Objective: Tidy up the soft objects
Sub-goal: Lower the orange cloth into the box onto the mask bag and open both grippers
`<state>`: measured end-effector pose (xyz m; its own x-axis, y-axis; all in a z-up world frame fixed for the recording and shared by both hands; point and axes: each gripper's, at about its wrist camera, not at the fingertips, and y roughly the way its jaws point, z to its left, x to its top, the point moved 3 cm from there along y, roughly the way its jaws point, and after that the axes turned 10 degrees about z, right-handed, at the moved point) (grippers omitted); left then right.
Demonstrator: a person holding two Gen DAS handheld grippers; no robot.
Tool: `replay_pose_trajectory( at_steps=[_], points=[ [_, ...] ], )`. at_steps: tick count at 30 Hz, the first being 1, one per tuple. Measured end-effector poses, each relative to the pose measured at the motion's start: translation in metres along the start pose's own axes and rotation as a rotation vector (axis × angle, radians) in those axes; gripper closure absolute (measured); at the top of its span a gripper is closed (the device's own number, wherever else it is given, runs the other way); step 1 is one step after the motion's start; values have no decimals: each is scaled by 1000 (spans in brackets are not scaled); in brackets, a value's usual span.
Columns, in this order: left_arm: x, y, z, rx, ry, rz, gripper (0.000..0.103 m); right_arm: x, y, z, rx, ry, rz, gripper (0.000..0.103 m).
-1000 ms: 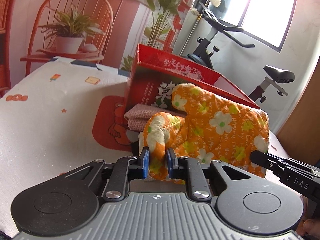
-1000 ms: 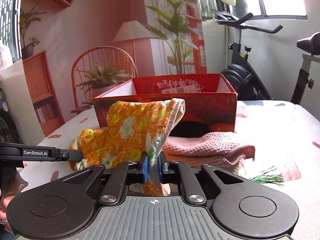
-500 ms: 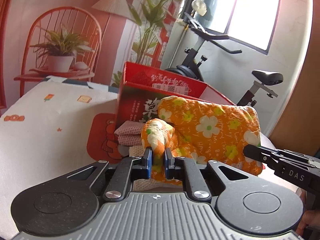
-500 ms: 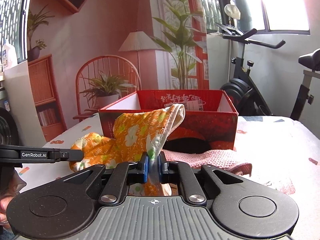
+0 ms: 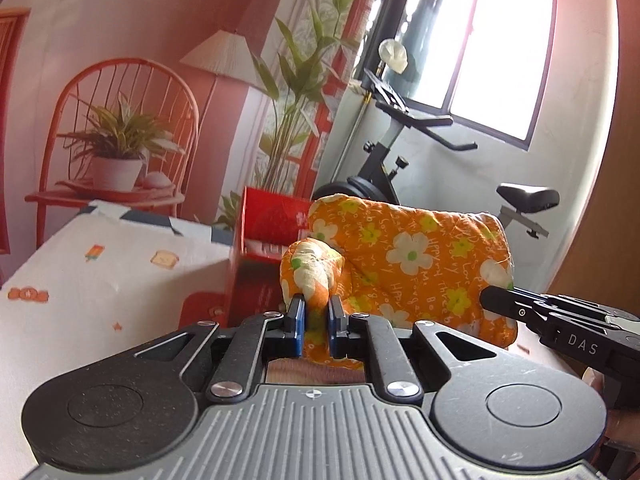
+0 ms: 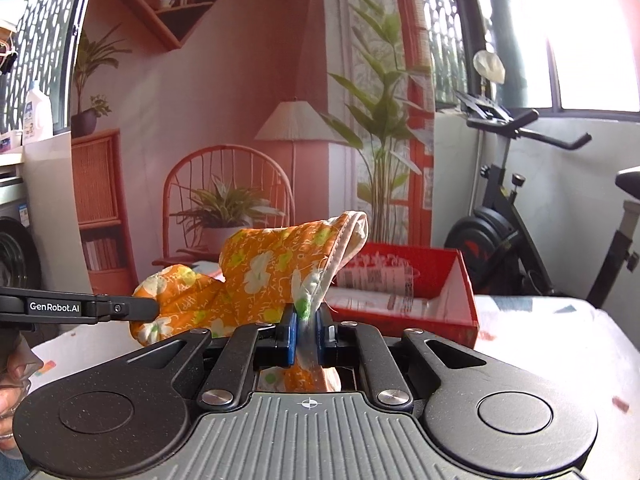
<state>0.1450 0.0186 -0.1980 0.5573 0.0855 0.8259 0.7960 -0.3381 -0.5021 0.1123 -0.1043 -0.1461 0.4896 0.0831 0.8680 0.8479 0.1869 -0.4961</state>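
Since a moment before, the orange flowered oven mitt [image 5: 416,256] had come up off the pink knitted cloth and now hung in the air, and that cloth had dropped out of both views. The left gripper [image 5: 316,320] was closed on the mitt's bunched thumb end, its blue pads [image 5: 297,320] squeezing the fabric between them. The right gripper [image 6: 306,334] pinched the cuff edge, where the pale lining showed, its jaws nearly together with only thin cloth between.

From the left wrist view the mitt stretched wide between the two tools, its flat side facing the camera, and it covered most of the red box [image 5: 260,236] behind it. The right tool's black finger reached in from the right, touching the mitt's far edge. From the right wrist view the mitt rose in a peak in front of the red box [image 6: 452,300], whose open top showed printed white packaging inside. The left tool's arm came in from the left with its tip at the mitt's thumb.

The box sat on the counter [image 5: 100,280], covered with a white cloth printed with small cartoon pictures. Behind stood an exercise bike [image 6: 512,216] near the window.
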Motion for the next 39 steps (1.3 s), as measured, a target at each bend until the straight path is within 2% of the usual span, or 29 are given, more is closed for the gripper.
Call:
replay_pose_trajectory(
  at_steps=[7,12,15,18,22,28,30,33,39],
  points=[
    [44,18,-7,45,22,-37,91,51,31,-16,20,4,-11,94],
    [76,44,-10,78,18,-39,91,84,68,-22,-12,-97,0,94],
    [89,63,-16,120,60,-6,91,98,92,-29,-19,-113,32,94],
    [100,88,-19,134,62,72,91,103,117,-38,-22,-94,72,94],
    [107,119,-14,153,69,164,91,92,150,-51,-38,-64,168,94],
    [95,143,1,144,18,289,88,65,189,-67,-27,21,342,95],
    [93,145,5,163,33,294,85,60,198,-72,-18,28,381,95],
    [94,144,11,205,42,288,75,52,207,-79,-17,52,436,94],
    [98,140,11,187,45,272,73,43,219,-82,-28,107,468,94]
  ],
)
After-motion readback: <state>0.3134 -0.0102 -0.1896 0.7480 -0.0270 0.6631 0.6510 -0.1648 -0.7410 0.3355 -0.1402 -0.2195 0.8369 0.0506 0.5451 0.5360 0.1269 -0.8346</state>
